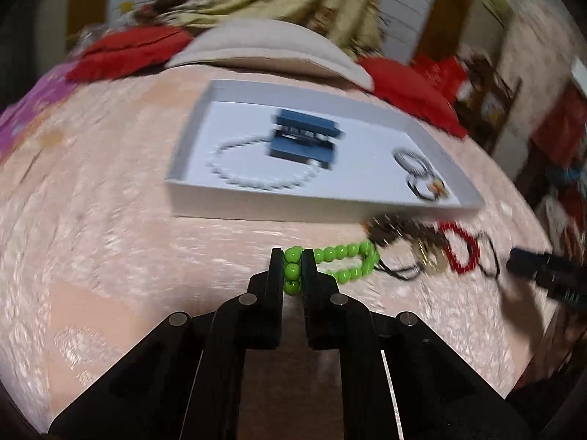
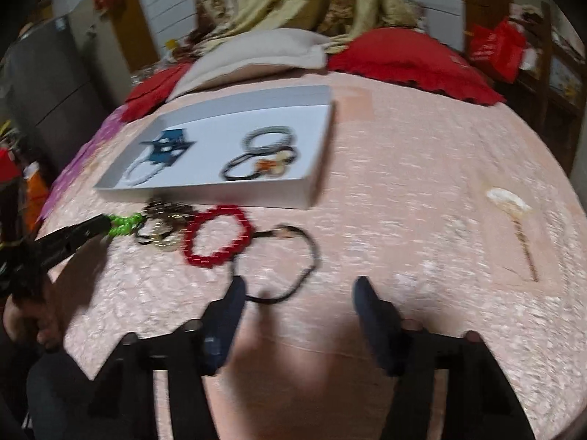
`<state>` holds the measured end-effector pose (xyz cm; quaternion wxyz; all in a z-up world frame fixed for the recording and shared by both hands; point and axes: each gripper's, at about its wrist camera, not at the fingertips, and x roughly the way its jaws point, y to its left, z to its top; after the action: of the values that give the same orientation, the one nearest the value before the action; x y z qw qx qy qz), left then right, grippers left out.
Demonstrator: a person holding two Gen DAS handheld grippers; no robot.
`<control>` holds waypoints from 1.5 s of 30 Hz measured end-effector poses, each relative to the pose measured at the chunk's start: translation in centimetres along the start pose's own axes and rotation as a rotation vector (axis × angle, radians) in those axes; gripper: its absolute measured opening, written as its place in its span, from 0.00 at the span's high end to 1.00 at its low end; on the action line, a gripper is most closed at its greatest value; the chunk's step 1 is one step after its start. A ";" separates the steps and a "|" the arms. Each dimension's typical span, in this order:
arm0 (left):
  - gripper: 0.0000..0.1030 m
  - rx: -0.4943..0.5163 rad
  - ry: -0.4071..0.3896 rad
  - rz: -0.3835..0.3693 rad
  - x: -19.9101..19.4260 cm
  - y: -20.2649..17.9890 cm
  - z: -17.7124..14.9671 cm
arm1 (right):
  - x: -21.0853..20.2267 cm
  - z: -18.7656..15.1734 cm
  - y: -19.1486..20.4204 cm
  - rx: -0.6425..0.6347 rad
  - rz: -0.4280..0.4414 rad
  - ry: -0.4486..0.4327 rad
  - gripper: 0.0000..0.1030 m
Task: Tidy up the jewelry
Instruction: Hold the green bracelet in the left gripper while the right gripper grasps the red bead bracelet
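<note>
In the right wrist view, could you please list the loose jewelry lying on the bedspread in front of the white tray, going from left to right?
Green bead bracelet, pinched by the left gripper → brown-and-gold tangle → red bead bracelet → black cord loop → pale ornament with a stick, far right.

Light: moderate, warm indoor light from above; the far room corners are dim.
Shadows: soft dark patches lie on the pink bedspread (image 2: 422, 168) below the right gripper (image 2: 299, 286) and beside the left gripper (image 2: 104, 224).
Glare: none strong; the white tray (image 1: 234, 209) floor is the brightest area.
Blur: heavy motion smear in both views, worst toward the edges.
Sharpest: the left gripper (image 1: 292, 267) and the green beads (image 1: 335, 256) in its view.
Distortion: fisheye bends the bedspread into a dome; black vignette at corners.
</note>
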<state>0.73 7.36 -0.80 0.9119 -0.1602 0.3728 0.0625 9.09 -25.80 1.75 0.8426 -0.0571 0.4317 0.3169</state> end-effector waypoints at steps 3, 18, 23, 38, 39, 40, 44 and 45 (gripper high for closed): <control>0.93 -0.032 0.000 -0.003 0.1 0.5 0.0 | 0.5 0.9 1.5 -0.042 0.043 -0.042 0.65; 0.93 0.007 0.052 -0.006 1.1 0.0 -0.1 | 5.1 2.1 3.2 -0.081 0.012 0.043 0.83; 0.93 0.007 0.052 -0.005 1.0 0.1 -0.1 | 4.9 1.7 3.6 -0.113 0.012 0.046 0.92; 0.93 0.030 0.060 0.019 1.3 -0.3 -0.1 | -0.3 1.1 3.1 -0.045 0.070 -0.088 0.92; 0.93 0.033 0.060 0.022 1.3 -0.4 -0.1 | -0.3 1.1 3.2 -0.044 0.072 -0.088 0.92; 0.93 0.037 0.061 0.025 1.4 -0.5 -0.1 | -0.5 1.1 3.3 -0.044 0.070 -0.092 0.92; 0.93 0.059 0.063 0.048 1.5 -0.9 -0.1 | -1.0 1.1 3.5 -0.036 0.081 -0.110 0.92; 0.93 0.069 0.063 0.057 1.5 -1.1 -0.1 | -1.2 1.2 3.5 -0.029 0.086 -0.118 0.92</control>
<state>1.98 6.33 -1.63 0.9024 -0.1199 0.4079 0.0706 7.36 -23.17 3.98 0.8514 -0.0317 0.3786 0.3617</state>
